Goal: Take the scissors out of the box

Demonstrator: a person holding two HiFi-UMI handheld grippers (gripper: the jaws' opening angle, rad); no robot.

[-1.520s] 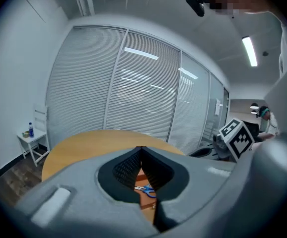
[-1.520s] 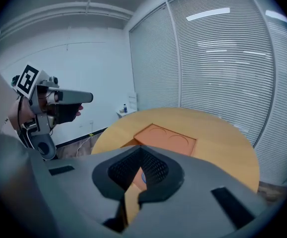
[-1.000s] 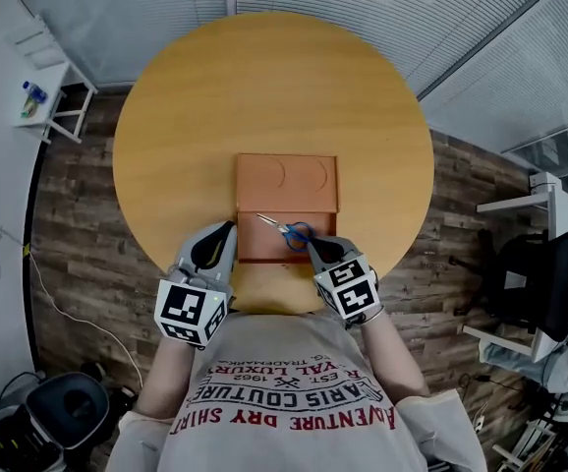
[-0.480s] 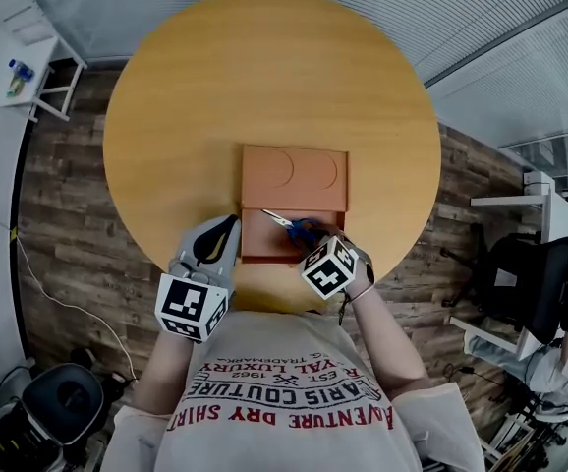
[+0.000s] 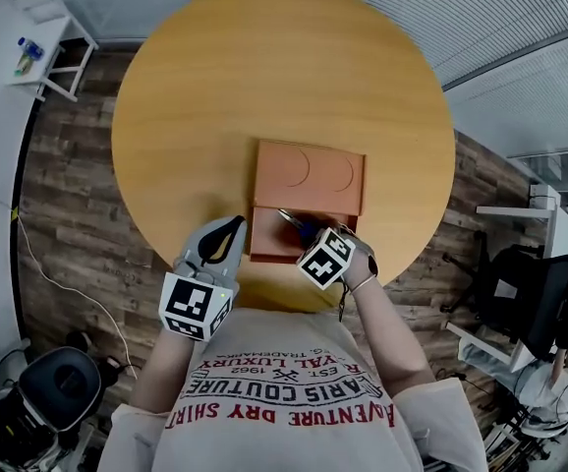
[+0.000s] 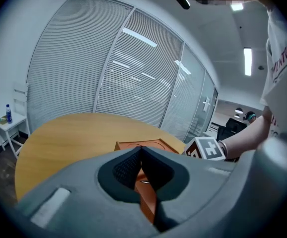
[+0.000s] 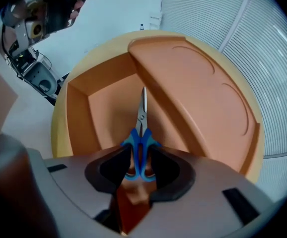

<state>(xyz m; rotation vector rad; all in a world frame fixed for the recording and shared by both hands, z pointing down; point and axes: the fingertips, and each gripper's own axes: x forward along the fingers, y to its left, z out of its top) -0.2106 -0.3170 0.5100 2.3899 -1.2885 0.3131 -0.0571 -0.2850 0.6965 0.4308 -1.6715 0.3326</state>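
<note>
1. the scissors (image 7: 141, 133) have blue handle loops and short silver blades with a small pivot screw; the blades are closed and point away from me.
2. my right gripper (image 7: 139, 157) is clenched on the blue loops.
3. the scissors sit over the near, open compartment of the orange box (image 5: 309, 170), on the round wooden table (image 5: 264, 67).
4. my left gripper (image 6: 139, 155) is closed on nothing, just left of the box.
5. my shirt (image 5: 284, 401) reads "adventure dry shirt" and "est. 1962".
</note>
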